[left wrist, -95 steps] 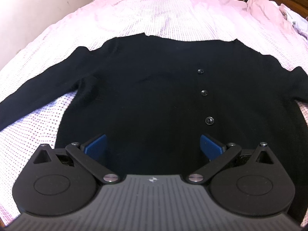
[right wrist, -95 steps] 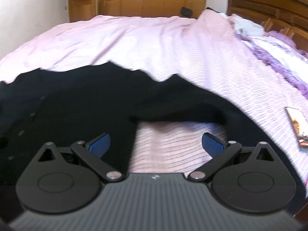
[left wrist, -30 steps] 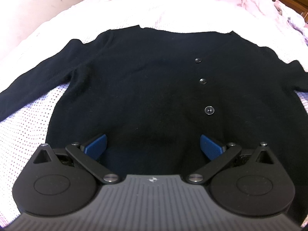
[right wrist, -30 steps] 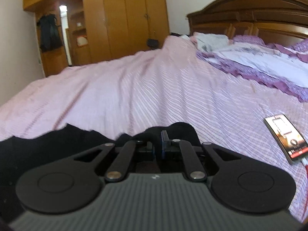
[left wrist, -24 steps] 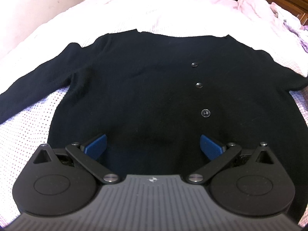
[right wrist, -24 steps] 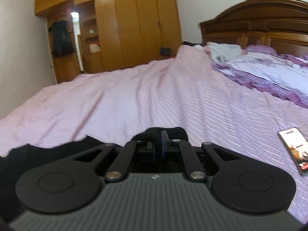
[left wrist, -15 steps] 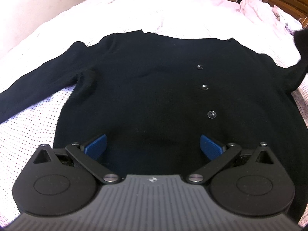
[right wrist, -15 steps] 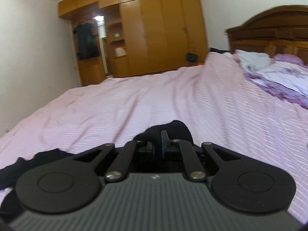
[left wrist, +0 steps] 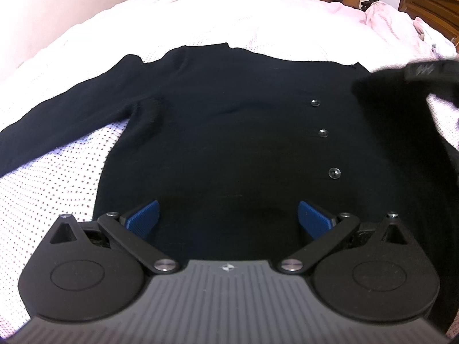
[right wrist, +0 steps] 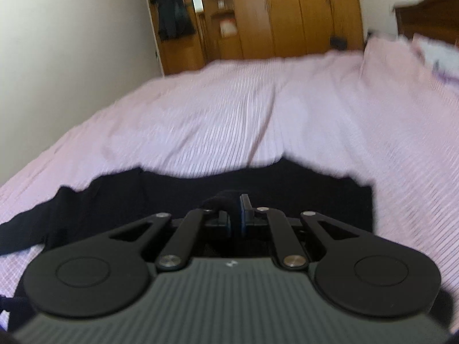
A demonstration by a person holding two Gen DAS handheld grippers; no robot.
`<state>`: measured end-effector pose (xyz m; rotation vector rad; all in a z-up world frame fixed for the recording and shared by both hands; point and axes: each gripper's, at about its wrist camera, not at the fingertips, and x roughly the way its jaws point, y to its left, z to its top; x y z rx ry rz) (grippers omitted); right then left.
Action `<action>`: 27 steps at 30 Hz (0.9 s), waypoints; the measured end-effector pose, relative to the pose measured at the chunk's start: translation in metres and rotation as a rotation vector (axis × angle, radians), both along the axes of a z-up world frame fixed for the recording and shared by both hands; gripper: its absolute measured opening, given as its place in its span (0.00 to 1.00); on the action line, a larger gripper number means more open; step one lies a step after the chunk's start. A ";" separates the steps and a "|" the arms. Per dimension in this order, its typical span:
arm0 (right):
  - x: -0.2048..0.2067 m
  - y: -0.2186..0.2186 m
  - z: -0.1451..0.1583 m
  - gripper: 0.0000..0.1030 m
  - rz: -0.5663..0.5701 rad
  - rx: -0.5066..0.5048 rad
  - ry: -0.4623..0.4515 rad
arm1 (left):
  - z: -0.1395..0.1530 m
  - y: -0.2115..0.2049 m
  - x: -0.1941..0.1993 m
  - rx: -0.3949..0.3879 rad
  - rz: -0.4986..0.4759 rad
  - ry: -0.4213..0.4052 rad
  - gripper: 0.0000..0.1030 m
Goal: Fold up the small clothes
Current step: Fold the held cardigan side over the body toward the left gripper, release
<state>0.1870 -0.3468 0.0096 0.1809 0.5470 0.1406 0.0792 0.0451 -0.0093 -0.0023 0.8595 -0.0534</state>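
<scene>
Black cardigan (left wrist: 229, 143) lies beyond the left gripper's (left wrist: 228, 219) wide-open, empty fingers; the right gripper (right wrist: 235, 218) pinches its sleeve (right wrist: 222, 196).

A black knitted button-front cardigan (left wrist: 229, 132) lies spread flat on the pink striped bedsheet (left wrist: 258, 23), filling the middle of the left wrist view. Its one sleeve (left wrist: 57, 120) runs out toward 9 o'clock across the sheet. A row of three small dark round buttons (left wrist: 323, 133) sits right of centre, running from 1 o'clock down toward 3 o'clock. The other sleeve (left wrist: 381, 91) is raised at 2 o'clock above the cardigan's body, beside the right gripper (right wrist: 235, 212). The left gripper (left wrist: 228, 218) hangs at 6 o'clock over the hem. Behind the bed, at 12 o'clock, stands a wooden wardrobe (right wrist: 287, 14); a dark wooden headboard (left wrist: 430, 5) is at 2 o'clock.
</scene>
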 end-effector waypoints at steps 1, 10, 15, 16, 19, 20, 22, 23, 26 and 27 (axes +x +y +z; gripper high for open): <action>0.003 0.000 -0.009 0.11 0.004 0.015 0.027 | 0.000 0.000 0.000 0.001 0.001 0.000 1.00; 0.001 0.002 -0.050 0.20 0.041 0.082 0.146 | 0.003 -0.002 0.003 0.015 -0.004 -0.007 1.00; -0.019 -0.008 -0.036 0.62 0.022 0.083 0.119 | 0.006 -0.013 0.005 0.024 -0.028 -0.019 1.00; -0.024 -0.010 -0.032 0.64 0.022 0.075 0.113 | 0.007 -0.016 0.006 0.024 -0.035 -0.021 1.00; -0.036 -0.020 -0.025 0.65 0.029 0.084 0.106 | 0.011 -0.024 0.007 0.029 -0.056 -0.030 1.00; -0.040 -0.024 -0.024 0.66 0.029 0.091 0.109 | 0.012 -0.028 0.007 0.032 -0.064 -0.033 1.00; -0.046 -0.032 -0.022 0.66 0.014 0.094 0.117 | 0.015 -0.033 0.008 0.034 -0.076 -0.039 1.00; -0.051 -0.037 -0.021 0.66 0.001 0.092 0.122 | 0.016 -0.037 0.007 0.034 -0.084 -0.043 1.00; -0.063 -0.053 -0.018 0.66 -0.055 0.092 0.137 | 0.019 -0.047 0.005 0.038 -0.107 -0.055 1.00; -0.068 -0.059 -0.018 0.66 -0.075 0.100 0.137 | 0.020 -0.051 0.005 0.041 -0.113 -0.058 1.00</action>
